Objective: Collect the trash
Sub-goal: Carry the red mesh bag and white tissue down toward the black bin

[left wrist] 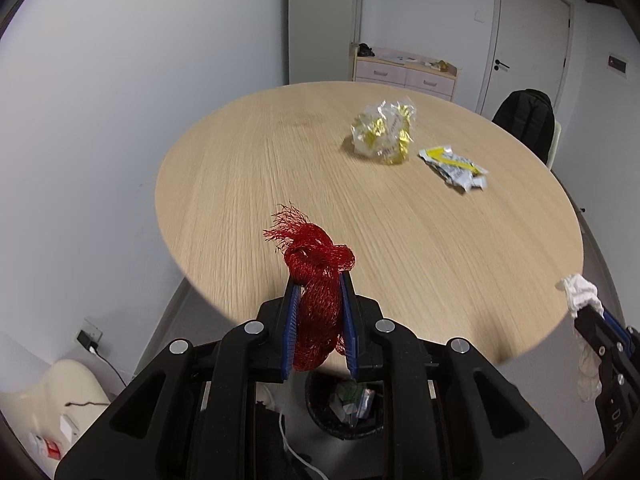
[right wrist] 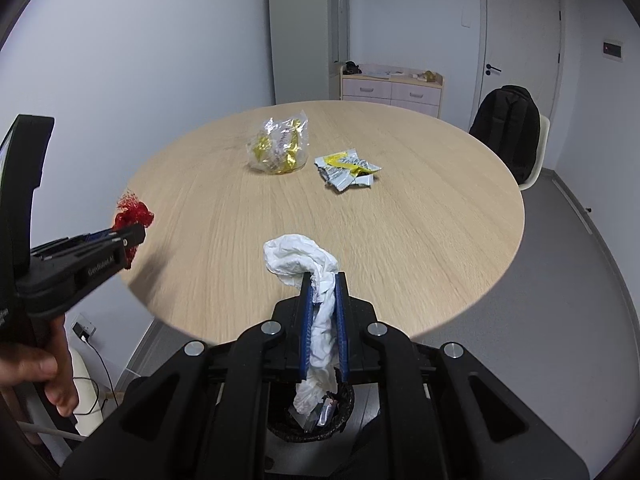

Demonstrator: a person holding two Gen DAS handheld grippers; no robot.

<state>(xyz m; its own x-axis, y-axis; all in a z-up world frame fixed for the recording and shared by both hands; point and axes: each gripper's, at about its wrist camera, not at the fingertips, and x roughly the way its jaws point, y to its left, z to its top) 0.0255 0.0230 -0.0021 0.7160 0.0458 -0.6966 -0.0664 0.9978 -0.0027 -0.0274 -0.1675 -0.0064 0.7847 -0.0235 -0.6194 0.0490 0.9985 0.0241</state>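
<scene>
L jaws clamped on red net, R gripper pinching white tissue

Left tool angled downward, blue pads clamped on a bunched red net. Right tool angled downward likewise, pads pinched tight on a crumpled white tissue. Bare hand wrapped round the left tool's handle, fingers curled.
</scene>
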